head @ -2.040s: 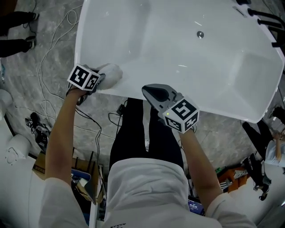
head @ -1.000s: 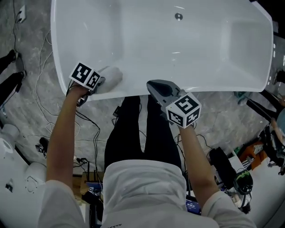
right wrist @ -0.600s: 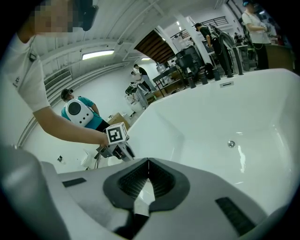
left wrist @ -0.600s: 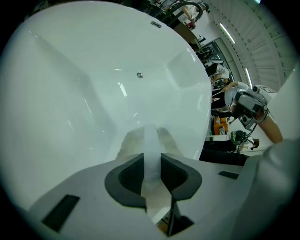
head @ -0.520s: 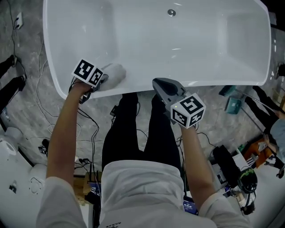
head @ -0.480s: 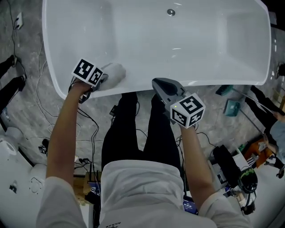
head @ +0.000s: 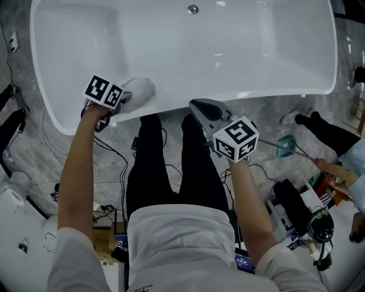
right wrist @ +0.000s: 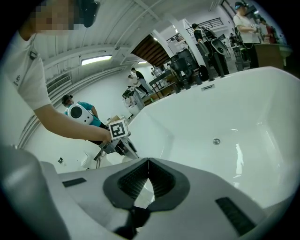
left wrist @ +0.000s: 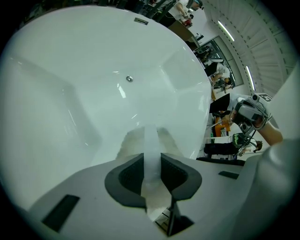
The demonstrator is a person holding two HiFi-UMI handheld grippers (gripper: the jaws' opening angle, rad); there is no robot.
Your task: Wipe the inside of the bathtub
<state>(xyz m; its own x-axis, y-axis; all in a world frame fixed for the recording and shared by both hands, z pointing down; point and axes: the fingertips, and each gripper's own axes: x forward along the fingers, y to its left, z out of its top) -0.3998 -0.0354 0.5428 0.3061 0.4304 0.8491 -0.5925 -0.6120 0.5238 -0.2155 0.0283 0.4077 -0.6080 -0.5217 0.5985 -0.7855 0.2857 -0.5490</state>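
Head view: the bathtub [head: 239, 85] fills the top of the frame, and the left claw [head: 126, 96] holds a white cloth [head: 140, 88] on its near rim, left of centre. Left gripper view: jaws clamped on that cloth. Right gripper view: right claw [right wrist: 148, 161] pinched together, empty, tub at right.

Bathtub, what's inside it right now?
Only the drain shows on the bathtub floor. The left gripper holds a white cloth at the near rim, hiding the surface beneath.
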